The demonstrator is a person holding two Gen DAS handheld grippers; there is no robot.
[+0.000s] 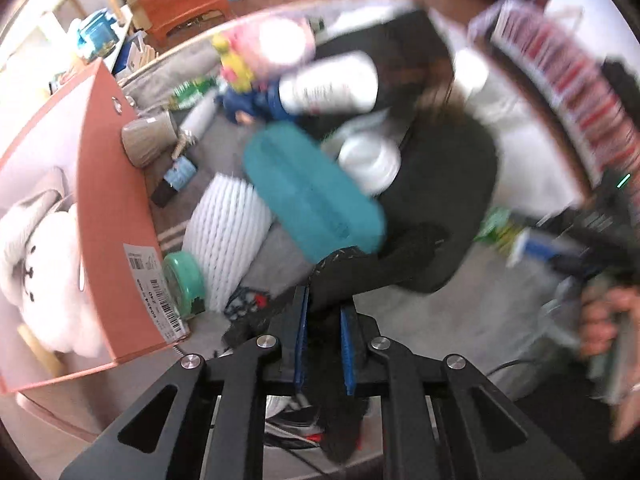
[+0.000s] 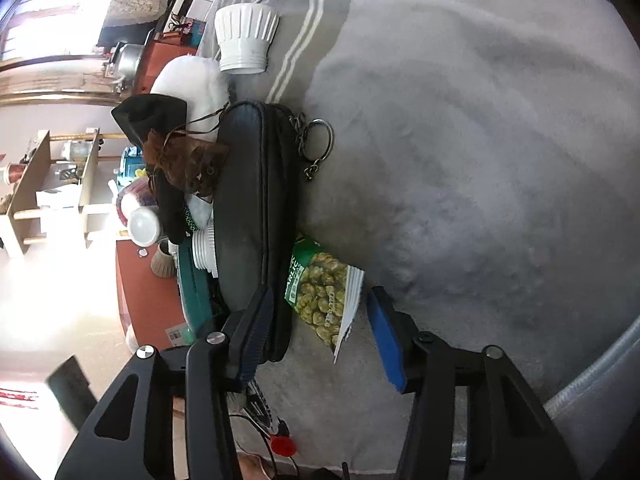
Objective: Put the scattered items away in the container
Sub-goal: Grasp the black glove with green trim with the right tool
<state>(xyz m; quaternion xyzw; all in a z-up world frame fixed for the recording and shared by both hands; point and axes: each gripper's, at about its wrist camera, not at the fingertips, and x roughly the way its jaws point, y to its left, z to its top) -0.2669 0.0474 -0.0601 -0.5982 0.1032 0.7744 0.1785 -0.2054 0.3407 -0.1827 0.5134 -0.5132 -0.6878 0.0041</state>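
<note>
— What do we have in the left claw [image 1: 324, 304]?

— We see its blue pads drawn close together, pinching a black cloth [image 1: 340, 276] between them. It is blurred, so we cannot say what kind of cloth. It hangs just off the open corner of the orange box [image 1: 116, 200].

— And the right claw [image 2: 320, 292]?

— We find it part open and gripping nothing. A green snack packet [image 2: 324, 292] lies between its fingers. A gap shows between the packet and the pad on the side away from the box. The other finger overlaps the edge of a black pouch [image 2: 248, 208], and we cannot tell whether it touches it.

— How much room do we have?

— Beyond the packet, away from the box, we see only bare grey blanket [image 2: 480, 140]. Toward the box it is crowded: the pouch lies between packet and box, with things heaped against the box wall.

— Shall we count?

— Inside the box we count one white plush toy [image 1: 44, 256]. Against its outer wall we count one beige cup [image 1: 148, 140] and one mint-lidded jar [image 1: 184, 284]. Near it we count one teal case [image 1: 312, 196]. From the right camera we count two white ribbed cups [image 2: 244, 40], one snack packet, one pouch and one key ring [image 2: 320, 136] on a chain beside the pouch.
</note>
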